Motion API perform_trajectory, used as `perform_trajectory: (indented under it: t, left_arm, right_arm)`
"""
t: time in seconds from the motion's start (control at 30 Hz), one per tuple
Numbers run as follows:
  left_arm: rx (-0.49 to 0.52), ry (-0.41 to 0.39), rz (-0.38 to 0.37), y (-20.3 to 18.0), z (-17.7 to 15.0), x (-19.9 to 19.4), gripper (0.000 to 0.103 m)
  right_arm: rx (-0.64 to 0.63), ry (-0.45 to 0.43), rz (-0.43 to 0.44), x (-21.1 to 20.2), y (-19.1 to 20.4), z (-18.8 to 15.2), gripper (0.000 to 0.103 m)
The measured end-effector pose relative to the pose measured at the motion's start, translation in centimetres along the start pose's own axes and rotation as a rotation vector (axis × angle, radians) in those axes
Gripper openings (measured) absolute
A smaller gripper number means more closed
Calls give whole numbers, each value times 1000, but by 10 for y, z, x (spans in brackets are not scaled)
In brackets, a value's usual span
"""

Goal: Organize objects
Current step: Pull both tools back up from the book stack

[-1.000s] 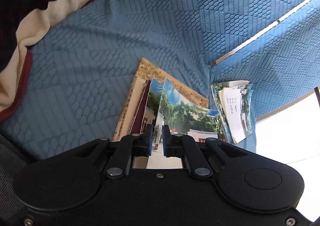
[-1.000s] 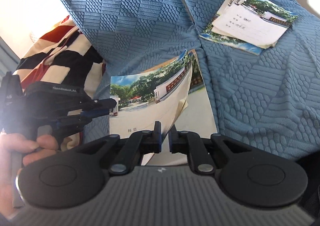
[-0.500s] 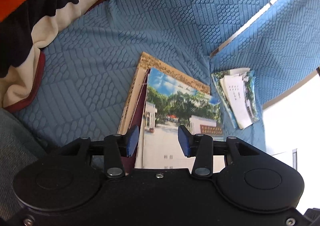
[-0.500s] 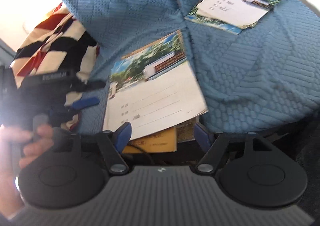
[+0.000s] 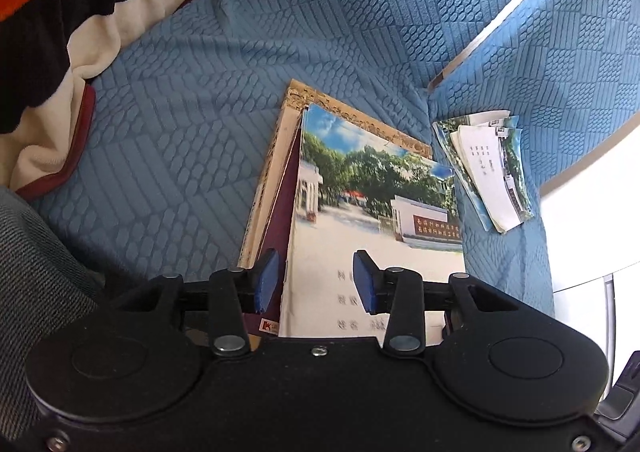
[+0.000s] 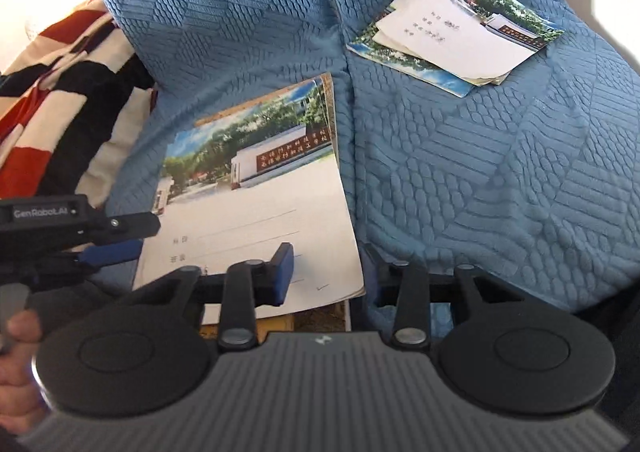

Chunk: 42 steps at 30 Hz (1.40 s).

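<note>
Though outside the left view, a hand [image 6: 18, 368] on the left gripper [image 6: 134, 239].

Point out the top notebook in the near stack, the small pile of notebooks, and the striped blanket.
Top notebook [image 6: 256, 188]: right wrist view, middle of its cover.
Small pile of notebooks [image 6: 460, 36]: right wrist view, white part of the top cover.
Striped blanket [image 5: 52, 24]: left wrist view, black stripe.
</note>
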State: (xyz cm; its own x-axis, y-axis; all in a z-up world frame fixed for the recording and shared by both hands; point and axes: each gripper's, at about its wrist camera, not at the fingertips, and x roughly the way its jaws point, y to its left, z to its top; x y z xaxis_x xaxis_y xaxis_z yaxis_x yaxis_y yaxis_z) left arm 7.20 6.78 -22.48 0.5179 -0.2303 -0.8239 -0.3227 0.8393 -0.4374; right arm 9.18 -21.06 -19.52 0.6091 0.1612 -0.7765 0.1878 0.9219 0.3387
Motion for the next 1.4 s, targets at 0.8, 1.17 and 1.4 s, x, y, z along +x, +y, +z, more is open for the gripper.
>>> perform_trajectory:
  t: [0.8,1.17,1.4]
  left_arm:
    - [81,-58,-30,-26,3,-47,35]
    - [162,-183,-84,-67,15,-106,39]
    - [184,-215,-113,-81,13,-130,41]
  right_arm:
    - [14,-81,33,-53,7,24,30]
    - [-35,-227,98,-121,21,50,30]
    - [-45,-249,82,-141,20,49,30]
